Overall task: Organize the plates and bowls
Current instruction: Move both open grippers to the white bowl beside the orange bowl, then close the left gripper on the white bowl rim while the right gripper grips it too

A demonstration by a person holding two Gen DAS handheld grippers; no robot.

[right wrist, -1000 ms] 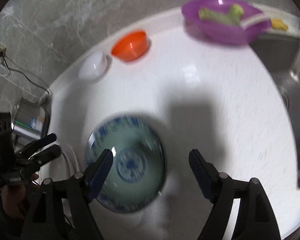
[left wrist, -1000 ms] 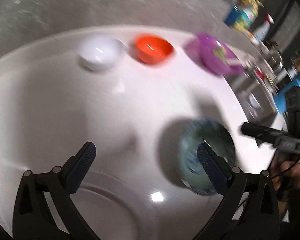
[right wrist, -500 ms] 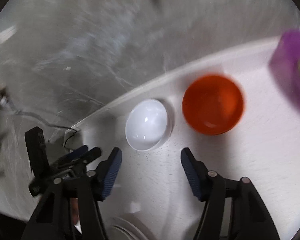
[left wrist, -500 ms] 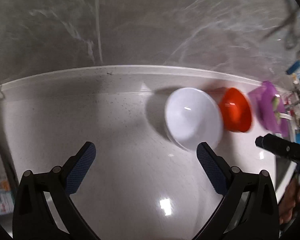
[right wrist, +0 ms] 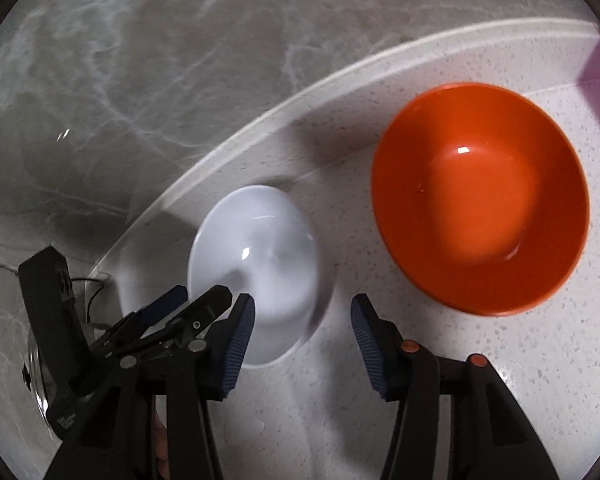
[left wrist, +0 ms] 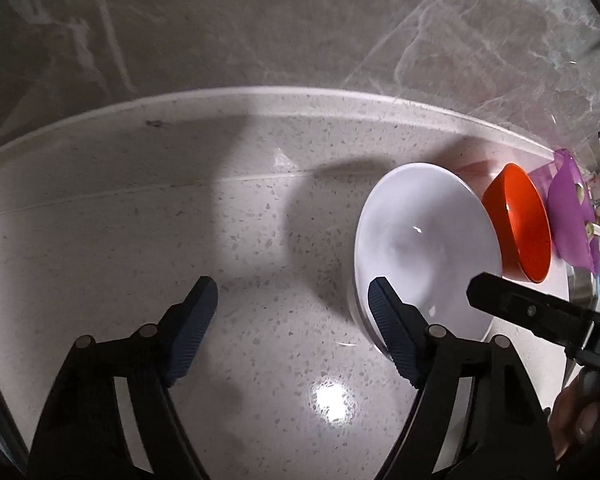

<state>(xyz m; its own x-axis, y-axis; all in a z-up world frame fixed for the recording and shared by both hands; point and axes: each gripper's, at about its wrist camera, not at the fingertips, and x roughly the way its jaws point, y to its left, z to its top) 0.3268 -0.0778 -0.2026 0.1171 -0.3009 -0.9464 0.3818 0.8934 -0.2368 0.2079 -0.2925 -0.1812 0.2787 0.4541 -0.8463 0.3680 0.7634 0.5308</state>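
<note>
Bare counter [left wrist: 140, 240] left of white bowl [left wrist: 424, 248]

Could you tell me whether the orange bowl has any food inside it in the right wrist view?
No, the orange bowl shows only its bare glossy inside with a light reflection, standing on the countertop beside the white bowl.

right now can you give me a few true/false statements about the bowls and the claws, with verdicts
1. The white bowl sits left of the orange bowl in the right wrist view. True.
2. The right claw is shut on the orange bowl. False: it is open and grips nothing.
3. The left claw is open. True.
4. The orange bowl is stacked inside the white bowl. False: they sit side by side on the counter.
5. The purple bowl lies beyond the orange one in the left wrist view. True.
</note>
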